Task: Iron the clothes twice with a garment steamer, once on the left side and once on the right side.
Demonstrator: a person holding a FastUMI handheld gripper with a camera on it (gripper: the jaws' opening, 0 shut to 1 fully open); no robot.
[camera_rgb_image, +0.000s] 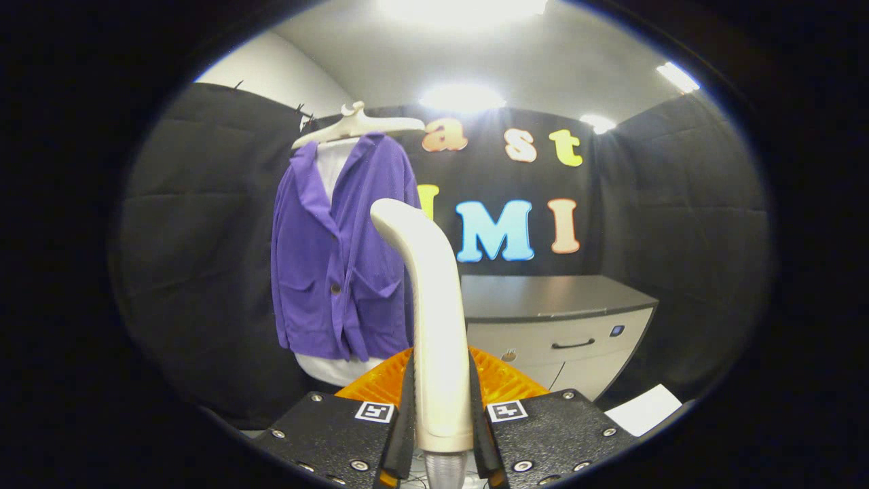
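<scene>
A cream garment steamer [434,319] stands upright between my fingers, its curved head pointing left toward the clothes. My gripper [441,414] is shut on the steamer's handle, one finger pressing each side. Beyond the fingers and a little to the left hangs a purple jacket [339,265] over a white shirt [336,370], both on a white hanger [360,125] against the booth wall. The steamer's head overlaps the jacket's right edge in the picture; I cannot tell whether it touches the cloth.
A low cabinet [557,305] with a dark top and a drawer handle stands beyond the fingers to the right. A white sheet of paper [645,409] lies beside the right finger.
</scene>
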